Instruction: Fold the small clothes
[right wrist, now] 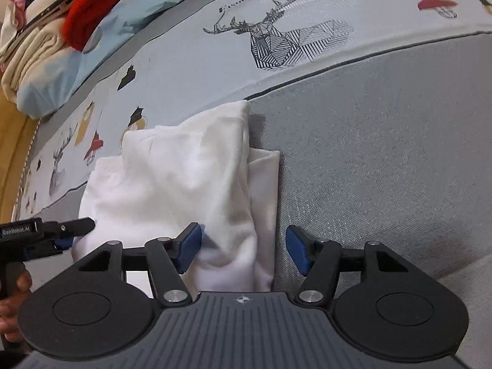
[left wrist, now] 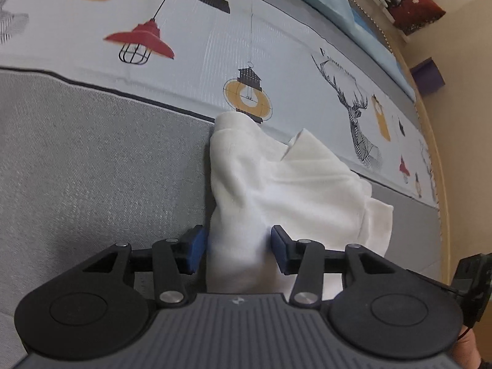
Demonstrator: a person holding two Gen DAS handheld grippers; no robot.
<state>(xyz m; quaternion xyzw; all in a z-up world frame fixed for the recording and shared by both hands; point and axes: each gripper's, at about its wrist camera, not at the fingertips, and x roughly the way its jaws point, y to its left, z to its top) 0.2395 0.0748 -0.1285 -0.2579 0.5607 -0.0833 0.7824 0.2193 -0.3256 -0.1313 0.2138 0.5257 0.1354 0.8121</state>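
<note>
White garment (left wrist: 276,184): a small cloth item, partly folded in layers, lying on the grey bedspread (left wrist: 101,169) of a bed. Its far edge reaches the dark piping where the grey fabric meets the pale blue printed band (left wrist: 200,46) carrying lamp and deer motifs.

Left tongs (left wrist: 238,250): the jaws stand apart, with a raised fold of the garment between the blue pads (left wrist: 196,249). The cloth bulges up past both pads; whether the pads press on it cannot be told. In the right wrist view, the left tongs (right wrist: 69,235) appear at the left edge, tips touching the near left part of the garment (right wrist: 184,184).

Right tongs (right wrist: 244,250): the jaws stand apart. The left pad (right wrist: 190,246) rests against the cloth; the right pad (right wrist: 296,253) is clear of it, over bare grey bedspread (right wrist: 384,169). The garment's right edge, a narrow folded strip, lies between the two pads.

Surroundings: a light blue pillow (right wrist: 101,46) and a red cloth item (right wrist: 92,9) lie beyond the printed band at the far left of the right wrist view.
</note>
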